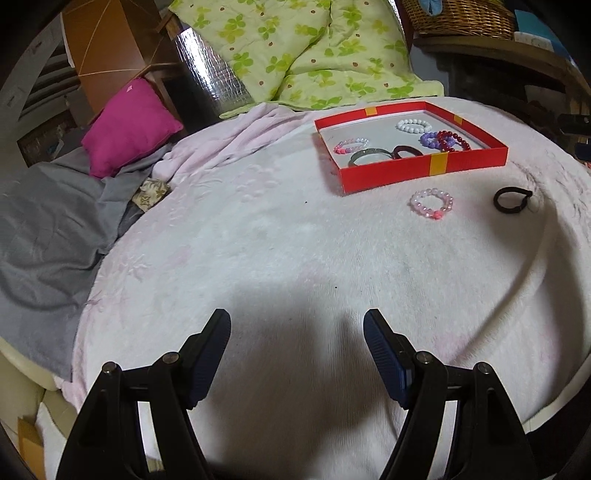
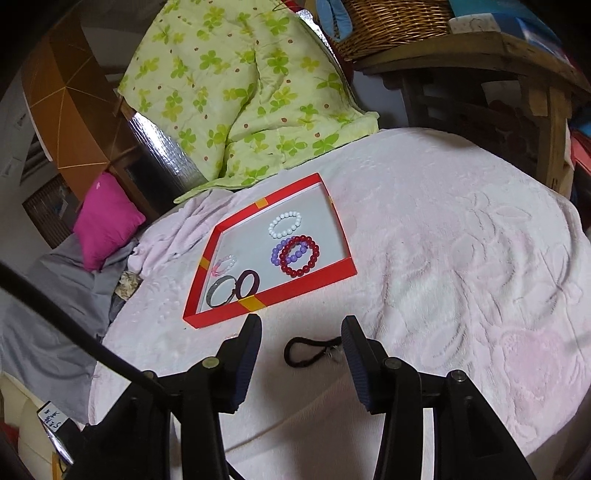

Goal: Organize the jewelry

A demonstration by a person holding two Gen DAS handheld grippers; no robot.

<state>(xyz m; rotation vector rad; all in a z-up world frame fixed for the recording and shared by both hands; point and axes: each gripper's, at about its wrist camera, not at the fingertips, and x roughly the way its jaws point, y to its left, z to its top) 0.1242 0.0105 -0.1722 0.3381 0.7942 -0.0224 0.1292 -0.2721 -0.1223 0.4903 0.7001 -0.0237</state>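
A shallow red box (image 1: 424,173) (image 2: 295,291) lies on the pale pink blanket and holds several bracelets: white (image 1: 413,125) (image 2: 285,224), purple (image 2: 280,254), dark red (image 1: 452,142) (image 2: 300,256), pink (image 1: 351,144) and two bangles (image 2: 232,288). A pink beaded bracelet (image 1: 431,203) and a black hair tie (image 1: 511,200) (image 2: 310,350) lie on the blanket in front of the box. My left gripper (image 1: 297,328) is open and empty, well short of them. My right gripper (image 2: 301,332) is open, its fingers either side of the hair tie.
A green clover quilt (image 1: 310,51) lies behind the box. A magenta cushion (image 1: 129,125) and grey cloth (image 1: 48,236) are at the left. A wicker basket (image 2: 388,26) sits on a wooden shelf (image 2: 480,51) at the right.
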